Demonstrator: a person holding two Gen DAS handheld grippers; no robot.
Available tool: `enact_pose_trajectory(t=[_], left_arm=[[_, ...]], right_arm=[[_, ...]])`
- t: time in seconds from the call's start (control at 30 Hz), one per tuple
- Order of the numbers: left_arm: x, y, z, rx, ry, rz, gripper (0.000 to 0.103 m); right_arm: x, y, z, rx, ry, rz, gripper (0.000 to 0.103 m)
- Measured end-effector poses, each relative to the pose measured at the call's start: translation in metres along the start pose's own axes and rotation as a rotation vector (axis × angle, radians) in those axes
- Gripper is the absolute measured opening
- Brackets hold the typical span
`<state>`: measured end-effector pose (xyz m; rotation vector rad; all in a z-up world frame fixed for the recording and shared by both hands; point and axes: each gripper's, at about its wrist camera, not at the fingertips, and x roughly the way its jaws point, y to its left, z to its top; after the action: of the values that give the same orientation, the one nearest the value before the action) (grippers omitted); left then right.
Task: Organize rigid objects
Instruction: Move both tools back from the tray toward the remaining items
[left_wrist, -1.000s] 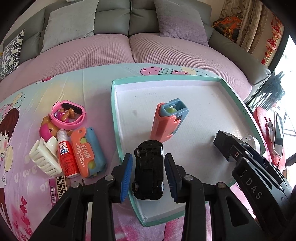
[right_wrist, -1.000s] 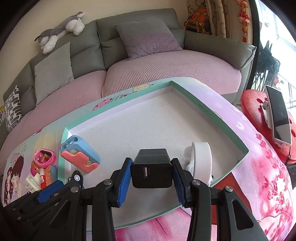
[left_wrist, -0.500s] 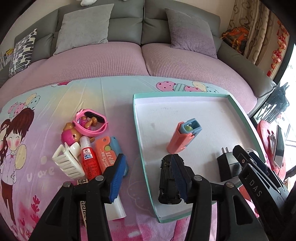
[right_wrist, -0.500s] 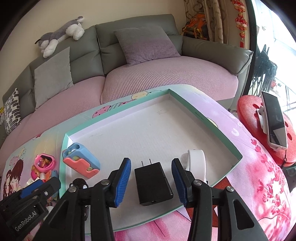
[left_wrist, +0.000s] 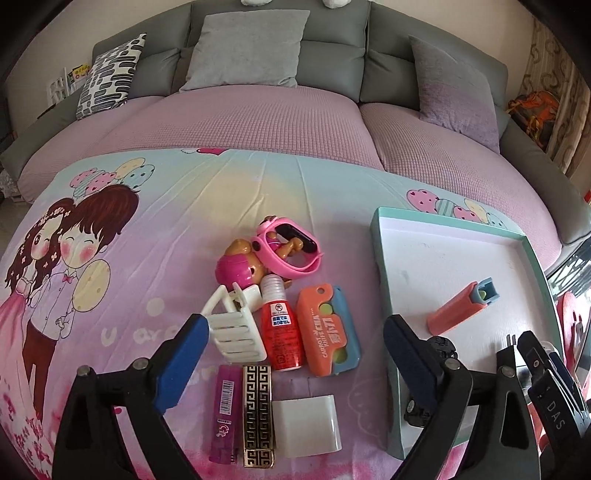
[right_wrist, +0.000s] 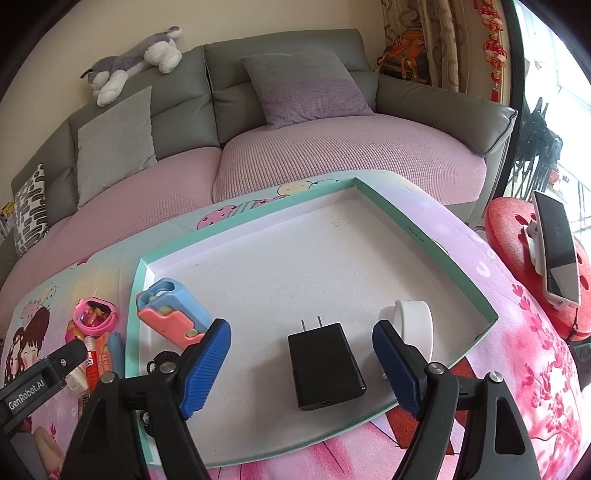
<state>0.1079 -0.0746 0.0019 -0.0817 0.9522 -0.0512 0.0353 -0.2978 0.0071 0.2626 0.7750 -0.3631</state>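
Observation:
A teal-rimmed white tray (right_wrist: 424, 240) lies on the cartoon-print cloth. In it lie a black charger (right_wrist: 325, 363), a white ring-shaped object (right_wrist: 412, 325), a pink-and-blue carrot knife (right_wrist: 170, 312) and a black toy car (left_wrist: 439, 345), partly hidden by my fingers. My right gripper (right_wrist: 301, 363) is open and empty, its fingers on either side of the charger. My left gripper (left_wrist: 291, 362) is open and empty above a pile left of the tray (left_wrist: 384, 295): white hair claw (left_wrist: 232, 325), red glue bottle (left_wrist: 280, 332), orange carrot knife (left_wrist: 327, 332), pink watch (left_wrist: 288, 251).
Nearer me on the cloth lie a purple lighter (left_wrist: 225, 410), a gold-patterned case (left_wrist: 258, 413) and a white block (left_wrist: 308, 424). A pink toy figure (left_wrist: 240, 266) sits behind the claw. A pink and grey sofa (left_wrist: 240, 118) runs behind. A red stool (right_wrist: 517, 266) with a phone stands right.
My left gripper let go of the black car in the tray, opened wide and swung left over the pile. My right gripper released the charger in the tray and opened.

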Motion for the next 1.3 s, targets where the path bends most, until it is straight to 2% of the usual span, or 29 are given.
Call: enact_pose_trajectory(t=[0.2,0.3,0.43,0.63,0.77,0.93,1.0,1.07,1.13,1.3], left_arm=[[0.000,0.016,-0.001,-0.048,-0.030,0.035,0.096],[-0.001,0.025,0.000,-0.065,-0.049,0.055,0.100],[-0.005,0.037,0.001,-0.070,-0.087,0.108,0.101],[-0.015,0.058,0.005,-0.097,-0.130,0.123,0.101],[-0.026,0.068,0.006,-0.071,-0.176,0.139,0.101],[-0.041,0.091,0.007,-0.106,-0.221,0.135,0.101],[-0.045,0.101,0.006,-0.126,-0.219,0.131,0.101],[-0.049,0.111,0.006,-0.140,-0.216,0.150,0.101],[-0.051,0.120,0.004,-0.145,-0.207,0.173,0.101],[-0.047,0.140,-0.003,-0.179,-0.143,0.173,0.101]], right_arm=[[-0.001,0.010,-0.001,-0.031,-0.012,0.003,0.103],[-0.002,0.015,-0.001,-0.038,-0.028,0.003,0.103],[-0.003,0.019,-0.001,-0.036,-0.039,0.011,0.103],[-0.010,0.031,0.000,-0.054,-0.080,0.022,0.103],[-0.014,0.038,0.000,-0.052,-0.085,0.038,0.103],[-0.017,0.042,-0.001,-0.017,-0.080,0.098,0.103],[-0.021,0.052,-0.001,-0.053,-0.100,0.134,0.103],[-0.026,0.066,-0.001,-0.097,-0.121,0.136,0.103],[-0.030,0.081,-0.004,-0.133,-0.134,0.177,0.103],[-0.023,0.117,-0.017,-0.204,-0.034,0.299,0.103]])
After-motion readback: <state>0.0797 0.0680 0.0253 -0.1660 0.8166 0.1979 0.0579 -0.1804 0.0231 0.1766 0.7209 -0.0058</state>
